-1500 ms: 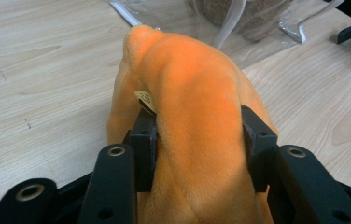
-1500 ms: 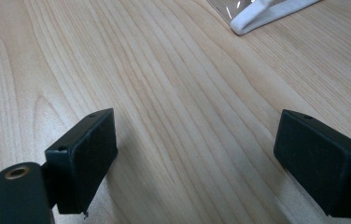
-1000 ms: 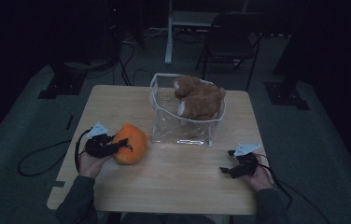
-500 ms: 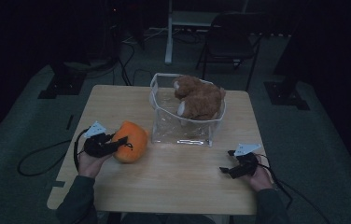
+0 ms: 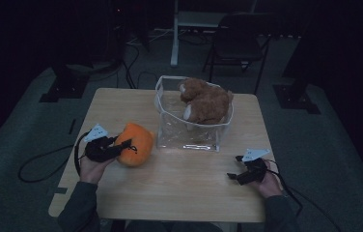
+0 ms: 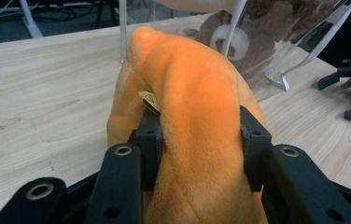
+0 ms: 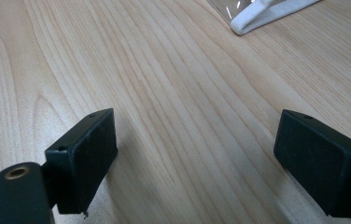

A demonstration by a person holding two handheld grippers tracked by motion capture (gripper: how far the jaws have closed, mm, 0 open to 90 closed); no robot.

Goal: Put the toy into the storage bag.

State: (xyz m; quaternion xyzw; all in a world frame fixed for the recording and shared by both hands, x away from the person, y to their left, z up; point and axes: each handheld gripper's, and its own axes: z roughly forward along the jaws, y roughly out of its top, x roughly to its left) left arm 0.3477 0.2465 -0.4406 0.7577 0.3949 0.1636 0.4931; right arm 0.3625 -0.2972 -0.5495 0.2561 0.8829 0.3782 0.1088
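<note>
Because the left gripper [image 5: 121, 146] has its jaws clenched on a fold of the rounded orange plush toy [image 5: 135, 143], the soft body bulges between the pads – a pinch that looks meant for lifting it into the clear plastic bin with white trim [image 5: 170, 137], just beside it, where a brown plush animal [image 5: 206, 102] lies. The right gripper [image 5: 235, 176] rests open, well apart – likely waiting

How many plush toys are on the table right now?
2. An orange plush toy sits left of the clear bag, clamped in the left gripper. A brown plush toy lies inside the bag; it may hide others.
</note>
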